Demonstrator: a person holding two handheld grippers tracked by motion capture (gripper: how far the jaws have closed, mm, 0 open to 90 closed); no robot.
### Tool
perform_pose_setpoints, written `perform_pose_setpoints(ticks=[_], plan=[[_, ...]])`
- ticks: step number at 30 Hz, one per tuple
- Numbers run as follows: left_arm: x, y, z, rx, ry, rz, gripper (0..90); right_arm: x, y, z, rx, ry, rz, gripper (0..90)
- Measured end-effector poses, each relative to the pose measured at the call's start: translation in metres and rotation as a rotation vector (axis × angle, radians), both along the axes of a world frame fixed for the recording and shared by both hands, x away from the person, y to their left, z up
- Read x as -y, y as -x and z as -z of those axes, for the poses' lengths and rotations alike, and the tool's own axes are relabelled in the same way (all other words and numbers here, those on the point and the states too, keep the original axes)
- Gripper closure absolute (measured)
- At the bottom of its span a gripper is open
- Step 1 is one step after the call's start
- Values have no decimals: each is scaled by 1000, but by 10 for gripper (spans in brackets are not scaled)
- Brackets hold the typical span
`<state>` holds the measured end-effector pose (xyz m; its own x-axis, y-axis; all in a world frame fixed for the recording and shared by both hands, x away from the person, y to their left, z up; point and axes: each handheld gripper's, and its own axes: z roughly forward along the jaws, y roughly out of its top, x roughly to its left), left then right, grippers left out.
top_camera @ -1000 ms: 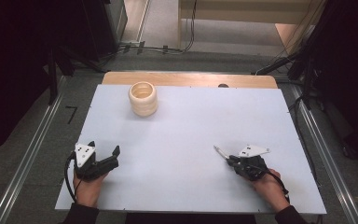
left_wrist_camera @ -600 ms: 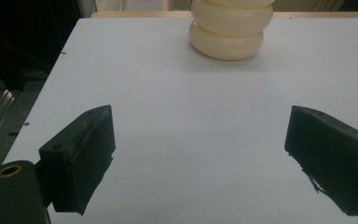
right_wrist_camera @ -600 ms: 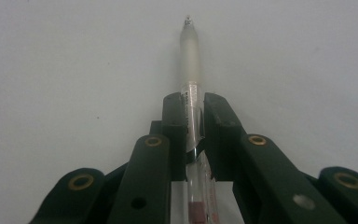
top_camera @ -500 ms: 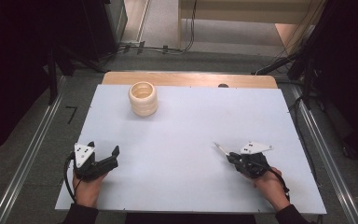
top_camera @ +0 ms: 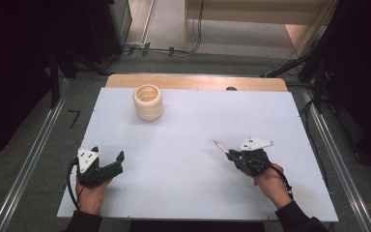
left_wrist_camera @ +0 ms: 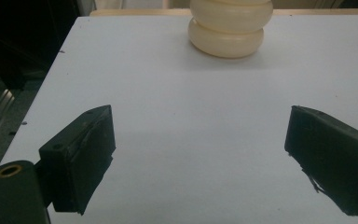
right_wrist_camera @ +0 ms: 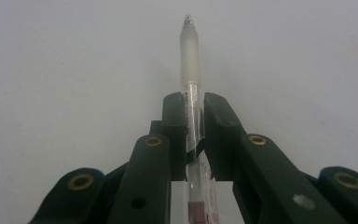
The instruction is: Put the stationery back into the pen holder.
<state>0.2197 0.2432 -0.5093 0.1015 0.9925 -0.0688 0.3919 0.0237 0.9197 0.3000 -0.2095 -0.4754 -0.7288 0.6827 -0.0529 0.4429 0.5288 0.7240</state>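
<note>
A cream ribbed holder (top_camera: 148, 102) stands at the far left of the white table (top_camera: 198, 130); the left gripper view shows the holder (left_wrist_camera: 230, 28) straight ahead of the jaws. My left gripper (top_camera: 108, 164) rests near the front left edge, open, with bare table between its pads (left_wrist_camera: 86, 154). My right gripper (top_camera: 229, 153) sits low at the front right, shut on a clear pen (top_camera: 220, 146) whose frosted cap sticks out to the upper left. In the right gripper view the pen (right_wrist_camera: 190, 56) runs between the closed jaws and points away over the table.
A wooden strip (top_camera: 198, 82) borders the table's far edge. Metal rails (top_camera: 29, 164) run along both sides, and cables lie on the floor (top_camera: 164, 48) beyond the table. Dark equipment stands at the back left and right.
My right gripper with the pen has shifted slightly toward the front of the table. The left gripper has stayed put.
</note>
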Motion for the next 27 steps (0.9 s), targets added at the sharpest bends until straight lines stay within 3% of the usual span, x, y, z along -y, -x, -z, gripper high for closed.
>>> perform_pose_setpoints(ticks=[9,27], plan=[[0,0,0,1,0,2,91,-23,-12,-7,8,17,-29,772],[1,0,0,-1,-1,5,91,-55,-36,-22,26,-19,-36,772]])
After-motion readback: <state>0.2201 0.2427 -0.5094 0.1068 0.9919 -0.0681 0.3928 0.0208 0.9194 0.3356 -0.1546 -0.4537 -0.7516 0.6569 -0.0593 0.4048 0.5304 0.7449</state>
